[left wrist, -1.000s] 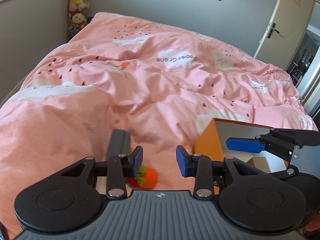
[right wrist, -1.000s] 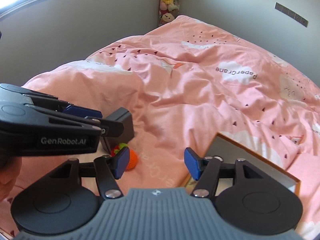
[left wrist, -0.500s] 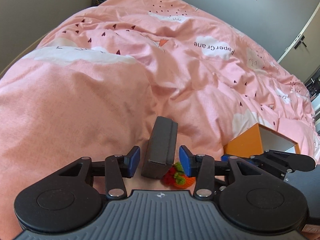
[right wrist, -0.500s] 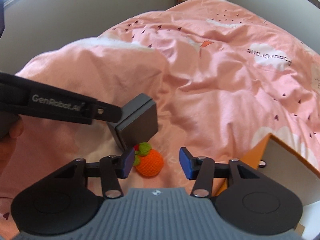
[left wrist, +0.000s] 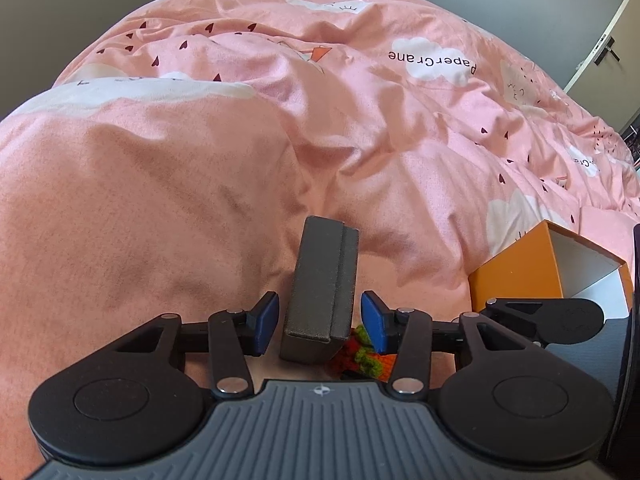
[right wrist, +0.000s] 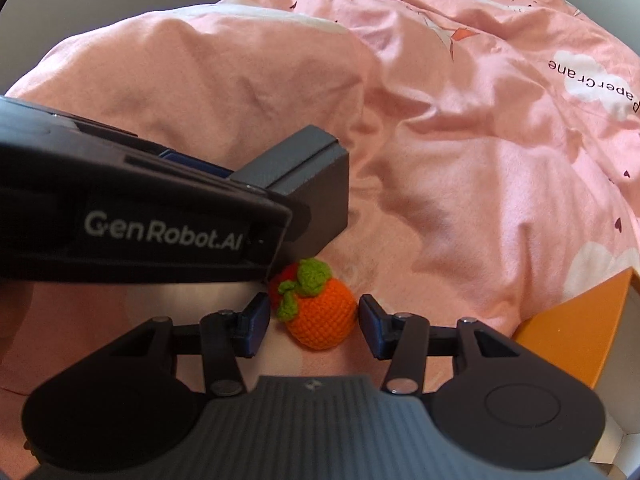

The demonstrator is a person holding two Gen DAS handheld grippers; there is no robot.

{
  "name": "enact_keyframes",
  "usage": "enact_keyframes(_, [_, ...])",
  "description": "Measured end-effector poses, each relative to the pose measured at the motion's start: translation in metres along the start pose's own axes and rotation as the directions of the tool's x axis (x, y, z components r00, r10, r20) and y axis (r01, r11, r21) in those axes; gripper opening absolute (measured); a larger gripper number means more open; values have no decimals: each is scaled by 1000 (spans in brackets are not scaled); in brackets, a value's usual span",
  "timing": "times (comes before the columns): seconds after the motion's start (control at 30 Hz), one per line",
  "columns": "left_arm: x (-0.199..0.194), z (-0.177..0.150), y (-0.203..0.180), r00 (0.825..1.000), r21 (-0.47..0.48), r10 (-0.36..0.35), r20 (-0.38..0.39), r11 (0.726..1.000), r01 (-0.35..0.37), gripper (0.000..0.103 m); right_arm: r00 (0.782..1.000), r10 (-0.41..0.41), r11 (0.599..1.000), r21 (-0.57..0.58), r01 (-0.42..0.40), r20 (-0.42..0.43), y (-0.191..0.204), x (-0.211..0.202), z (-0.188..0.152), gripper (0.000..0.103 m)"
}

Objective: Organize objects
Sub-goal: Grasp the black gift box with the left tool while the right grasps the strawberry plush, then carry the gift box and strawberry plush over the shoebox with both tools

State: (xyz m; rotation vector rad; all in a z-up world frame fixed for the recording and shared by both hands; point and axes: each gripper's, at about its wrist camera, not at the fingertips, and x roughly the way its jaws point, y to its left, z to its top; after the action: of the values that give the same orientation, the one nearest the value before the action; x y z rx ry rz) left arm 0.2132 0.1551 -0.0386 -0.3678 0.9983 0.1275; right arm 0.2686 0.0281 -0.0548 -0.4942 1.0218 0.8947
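Observation:
A dark grey rectangular box (left wrist: 324, 280) stands on edge on the pink duvet (left wrist: 160, 200). My left gripper (left wrist: 320, 320) straddles the box's near end; its jaws are closing, with a gap still showing at each blue pad. Beside the box lies a crocheted orange fruit (right wrist: 320, 312) with green leaves and a red knitted bit behind it. My right gripper (right wrist: 312, 320) has the fruit between its pads without touching it. In the left wrist view the fruit (left wrist: 368, 360) peeks out under the box.
An orange box with a white inside (left wrist: 516, 276) stands open on the bed to the right, also at the right edge of the right wrist view (right wrist: 576, 328). The left gripper's housing (right wrist: 160, 232) fills the left of that view. The duvet is rumpled.
Both grippers have come down toward the bed. The left one now has the grey box between wider jaws; the right one has the orange fruit between narrower jaws.

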Motion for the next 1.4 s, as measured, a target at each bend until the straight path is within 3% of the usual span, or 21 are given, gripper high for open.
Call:
enact_keyframes(0.1, [2, 0, 2, 1000, -13, -2, -4, 1000, 2, 42, 1000, -10, 1000, 1, 10, -2, 0, 2, 1, 49])
enact_keyframes(0.43, [-27, -10, -11, 995, 18, 11, 95, 1000, -13, 40, 996, -37, 998, 56, 32, 77, 1, -34, -9, 44])
enact_keyframes(0.63, [-65, -8, -35, 985, 84, -52, 167, 996, 38, 40, 978, -63, 995, 92, 45, 199, -1, -97, -20, 43])
enact_keyframes(0.83, [-97, -8, -75, 965, 226, -160, 208, 968, 112, 41, 944, -175, 974, 192, 124, 280, -29, -165, -48, 44])
enact_keyframes(1.03, [-95, -15, -136, 950, 424, -272, 152, 886, 186, 40, 924, -307, 910, 354, 216, 226, -74, -191, -90, 44])
enact_keyframes(1.23, [-69, -23, -194, 948, 551, -310, 71, 804, 222, 38, 914, -367, 863, 430, 265, 173, -108, -204, -133, 44])
enact_keyframes(1.33, [-44, -22, -211, 957, 550, -290, 18, 802, 233, 38, 915, -372, 854, 444, 272, 156, -118, -201, -146, 44])
enact_keyframes(1.4, [-26, -18, -213, 958, 497, -286, -26, 828, 260, 38, 917, -369, 853, 447, 269, 151, -125, -197, -151, 44])
